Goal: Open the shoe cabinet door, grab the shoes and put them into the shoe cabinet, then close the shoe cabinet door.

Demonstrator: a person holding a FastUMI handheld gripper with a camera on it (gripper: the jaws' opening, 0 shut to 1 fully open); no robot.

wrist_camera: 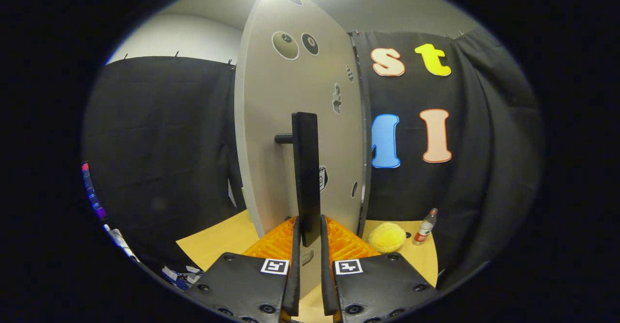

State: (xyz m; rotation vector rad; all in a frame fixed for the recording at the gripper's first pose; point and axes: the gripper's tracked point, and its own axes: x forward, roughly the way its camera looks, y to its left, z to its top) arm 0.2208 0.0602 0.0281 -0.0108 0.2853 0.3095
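The claw (pixel 308 245) is closing on the lower end of the black bar handle (pixel 306 173), fingers pressing both sides, evidently for swinging the shoe cabinet door (pixel 271 134), which is standing ajar on the desk (pixel 218 243).

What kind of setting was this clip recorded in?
Likely a staged recording booth, not a home: black cloth walls hang around a wooden table holding a pale cabinet door. The tongs straddle its black handle.
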